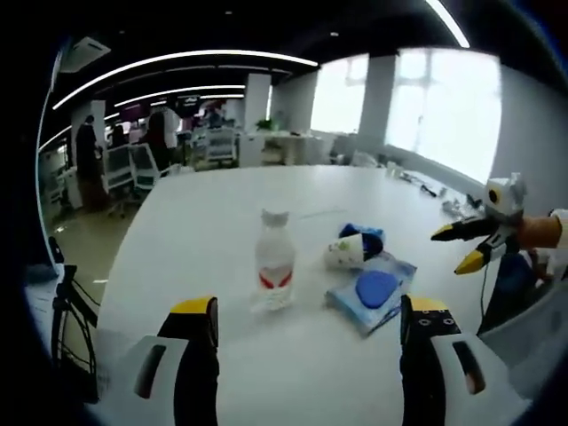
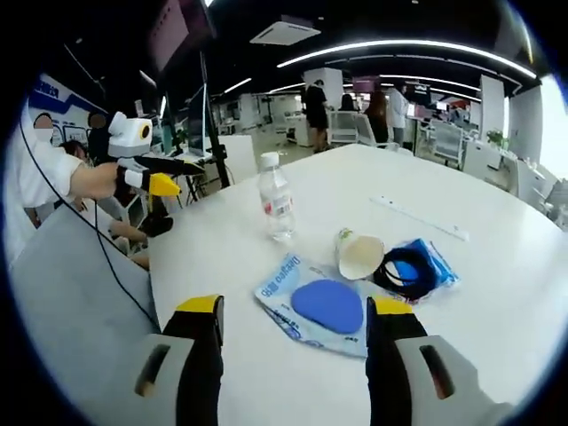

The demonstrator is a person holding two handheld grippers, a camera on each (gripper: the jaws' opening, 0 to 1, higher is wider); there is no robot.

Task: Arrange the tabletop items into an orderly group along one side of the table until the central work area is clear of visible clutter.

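While nothing is gripped yet | left gripper (image 1: 306, 324) jaws spread, empty | right gripper (image 2: 293, 311) jaws spread, empty | water bottle (image 1: 274, 260) upright, frame centre, just ahead between the left jaws (left looks nearer) | blue wipes pack (image 2: 315, 306) flat between the right jaws, long axis crosswise | paper cup (image 2: 359, 254) tipped beside it.

Ahead of the left gripper (image 1: 306, 333), whose jaws look like matt black plastic tipped in yellow, the white table (image 1: 204, 204) is smooth with a soft sheen. The water bottle (image 1: 274, 259) is clear glossy plastic. Just beyond the right gripper (image 2: 294, 333), a crinkly, shiny plastic packet (image 2: 302, 306) lies beside a matt paper cup (image 2: 358, 254).
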